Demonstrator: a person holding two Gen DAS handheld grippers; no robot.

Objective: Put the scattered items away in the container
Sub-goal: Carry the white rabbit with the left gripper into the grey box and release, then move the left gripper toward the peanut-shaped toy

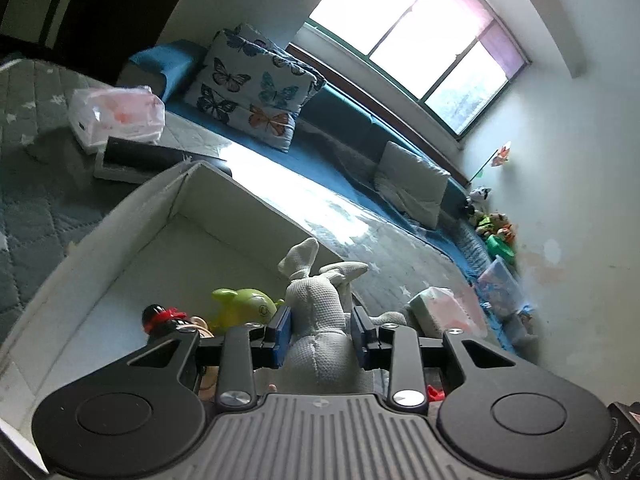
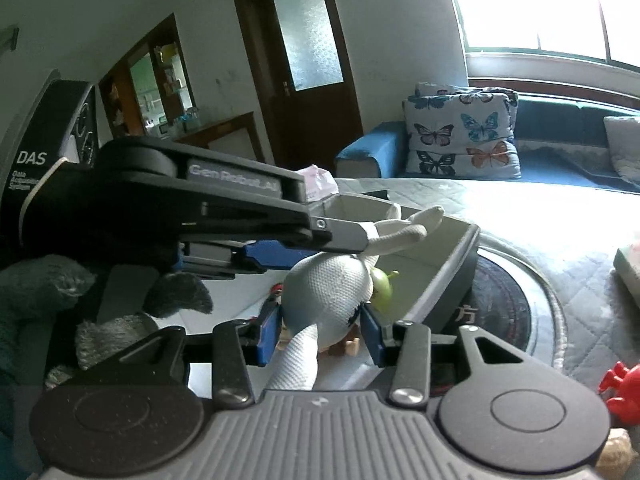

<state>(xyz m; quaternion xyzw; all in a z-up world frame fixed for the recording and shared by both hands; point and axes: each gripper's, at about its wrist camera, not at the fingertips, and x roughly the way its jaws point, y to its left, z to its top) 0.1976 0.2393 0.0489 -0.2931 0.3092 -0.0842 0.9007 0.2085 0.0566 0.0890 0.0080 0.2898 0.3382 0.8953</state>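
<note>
A white plush rabbit hangs over the white box, gripped from two sides. My left gripper is shut on its body, blue pads pressing both flanks. In the right wrist view my right gripper is shut on the rabbit's round head, and the left gripper reaches in from the left, over the rabbit's body. Inside the box lie a green toy and a doll with black hair and a red ribbon. The green toy peeks out behind the rabbit, above the box wall.
A red crab toy lies on the quilt at the right. A dark round mat sits under the box. A wrapped tissue pack, a butterfly pillow and a tissue box lie around. A grey plush sits at the left.
</note>
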